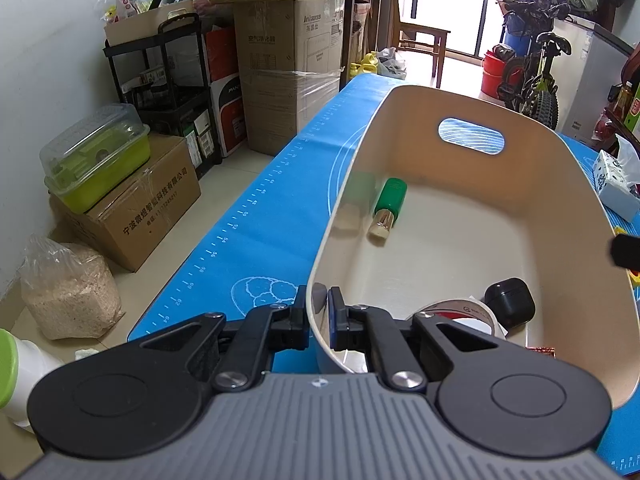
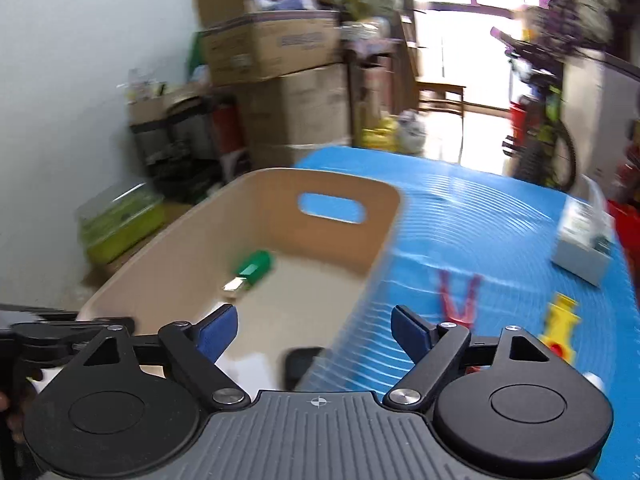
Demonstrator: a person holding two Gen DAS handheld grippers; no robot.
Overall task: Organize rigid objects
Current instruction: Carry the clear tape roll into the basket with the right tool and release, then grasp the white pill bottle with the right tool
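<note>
Left wrist view shows your counter under its blue mat (image 1: 260, 216), and on it the cream bin (image 1: 592, 216) that takes up most of the frame. Your left gripper (image 1: 320, 312) has its fingers together on the near rim of that bin, one inside the wall and one outside, holding it in place. Inside the bin lie a green bottle (image 1: 390, 206) towards the far left wall, a roll of tape (image 1: 460, 314) near the front, and a black case (image 1: 510, 304) touching the tape. From the right wrist view, which is blurred, your right gripper (image 2: 314, 330) hangs over the bin's right wall with its fingers wide apart and nothing between them. By the look of it you are between items: something has gone in and the next one is to be fetched. Left on the mat to the right of the bin are red-handled pliers (image 2: 460, 296), a yellow toy (image 2: 560, 328) beside them, and a white box (image 2: 582, 240) further back. The pliers lie closest, so swing right, come down over their handles, and close. Keep your left grip firm meanwhile.
</note>
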